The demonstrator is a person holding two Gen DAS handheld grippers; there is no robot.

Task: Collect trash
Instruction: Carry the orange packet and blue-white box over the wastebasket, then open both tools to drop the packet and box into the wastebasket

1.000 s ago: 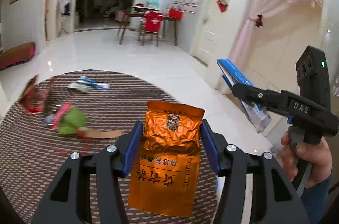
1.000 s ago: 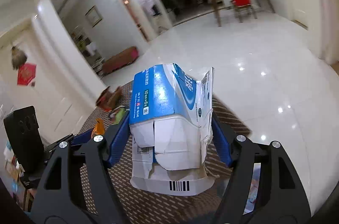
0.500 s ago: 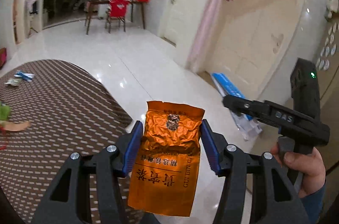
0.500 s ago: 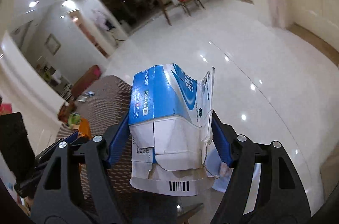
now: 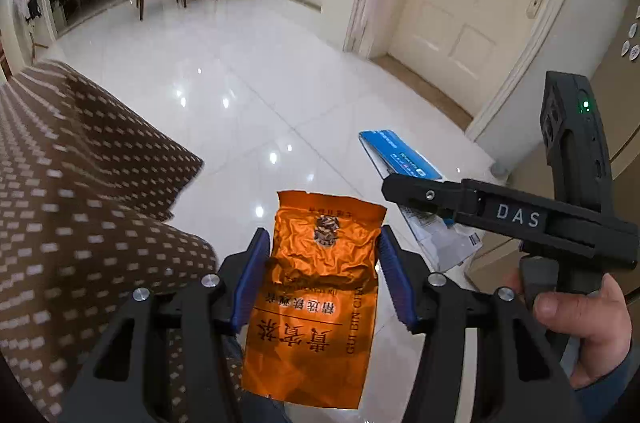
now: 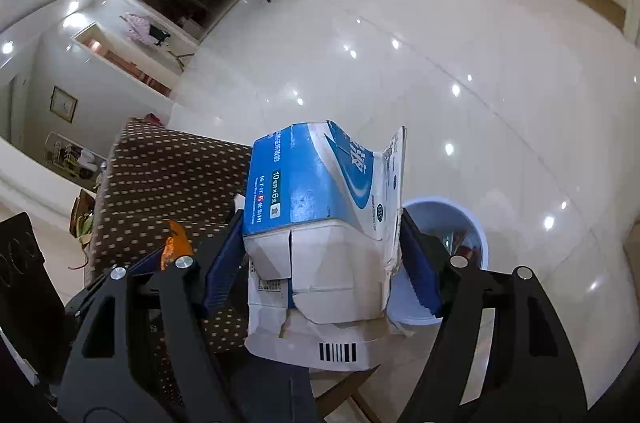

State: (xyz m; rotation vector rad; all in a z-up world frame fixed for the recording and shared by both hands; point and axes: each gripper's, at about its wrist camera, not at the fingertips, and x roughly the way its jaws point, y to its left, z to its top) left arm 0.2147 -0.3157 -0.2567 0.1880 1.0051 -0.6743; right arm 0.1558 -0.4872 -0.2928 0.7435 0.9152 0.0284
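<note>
Tongs of the left gripper (image 5: 323, 275) clamp a crinkled orange foil packet (image 5: 316, 299) past the brown dotted tablecloth's (image 5: 80, 207) edge. The right gripper (image 6: 320, 255) pinches a flattened blue-and-white cardboard carton (image 6: 324, 223) above a round white-rimmed bin (image 6: 476, 227).

The pouch (image 5: 316, 297) was crinkled, shiny orange foil. The carton (image 6: 320, 223) was paperboard, glossy blue on its printed face, matt white and torn at its flaps. Each hand-held gripper had matt black plastic arms, ribbed blue pads (image 5: 250, 283) and bright metal screws. At 9 o'clock in the left view, the counter (image 5: 72, 215) wore matt brown woven cloth. The floor (image 5: 248, 71) was glossy white tile. The bin (image 6: 478, 235) at 3 o'clock looked smooth pale plastic.
</note>
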